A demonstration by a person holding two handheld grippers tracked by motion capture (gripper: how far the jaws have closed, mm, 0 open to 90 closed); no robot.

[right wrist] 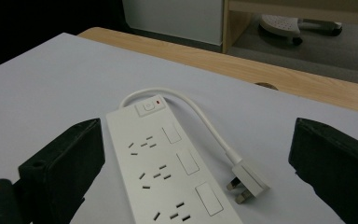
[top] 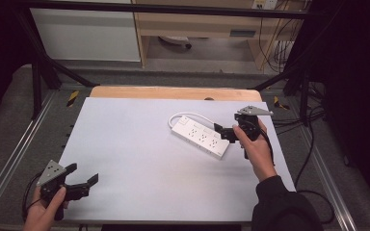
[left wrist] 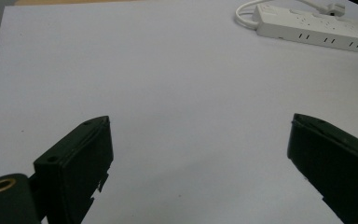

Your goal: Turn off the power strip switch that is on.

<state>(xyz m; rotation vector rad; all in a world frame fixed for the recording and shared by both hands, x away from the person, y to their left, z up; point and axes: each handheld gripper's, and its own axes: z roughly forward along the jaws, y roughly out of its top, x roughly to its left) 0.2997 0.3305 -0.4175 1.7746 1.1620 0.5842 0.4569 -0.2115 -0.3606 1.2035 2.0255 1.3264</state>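
A white power strip (top: 200,136) lies flat on the right half of the white mat (top: 139,149), its short cable (top: 188,114) looping round its far end. In the right gripper view the power strip (right wrist: 161,170) shows a switch (right wrist: 148,107) and several sockets, with the white plug (right wrist: 247,185) lying loose beside it. My right gripper (top: 223,132) hovers open at the strip's right end, jaws straddling it (right wrist: 198,137). My left gripper (top: 82,173) is open and holds nothing at the mat's near left corner. From there the power strip (left wrist: 314,29) lies far off.
The mat covers a wooden table whose edge (top: 173,92) shows at the back. Black frame bars (top: 43,62) stand at the back corners. Cables (top: 313,115) trail off the right side. A cabinet (top: 197,24) stands on the floor behind.
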